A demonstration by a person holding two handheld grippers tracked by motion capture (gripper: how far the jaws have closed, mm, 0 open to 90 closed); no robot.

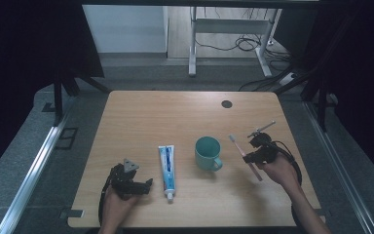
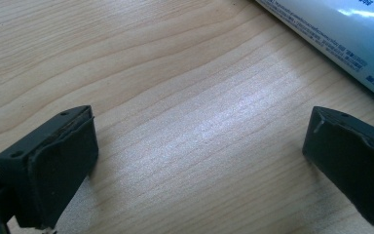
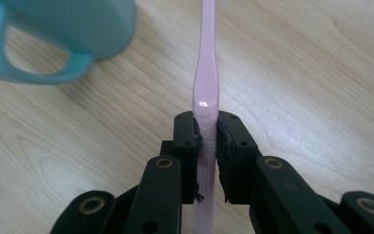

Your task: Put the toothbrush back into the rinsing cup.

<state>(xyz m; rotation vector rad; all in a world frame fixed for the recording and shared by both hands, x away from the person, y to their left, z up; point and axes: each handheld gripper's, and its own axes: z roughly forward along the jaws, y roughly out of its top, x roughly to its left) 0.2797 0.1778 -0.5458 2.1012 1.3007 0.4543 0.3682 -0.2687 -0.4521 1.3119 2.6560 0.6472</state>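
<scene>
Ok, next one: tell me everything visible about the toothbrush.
The toothbrush is slim, pale pink and looks like plastic, with a small bristled head at its far end. The right tongs are shut on its handle, which narrows toward the neck, with the tail end sticking out behind. It slants toward the person, head pointing away. It sits right of the teal mug, without touching it, over the wooden table.

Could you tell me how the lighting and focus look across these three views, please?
High view: dim and bluish, dark surroundings, table evenly lit. Left gripper view: a bright sheen on the wood between the open jaws, toothpaste tube sharp. Right gripper view: mug soft and out of focus, a small glare spot on the pink toothbrush.
</scene>
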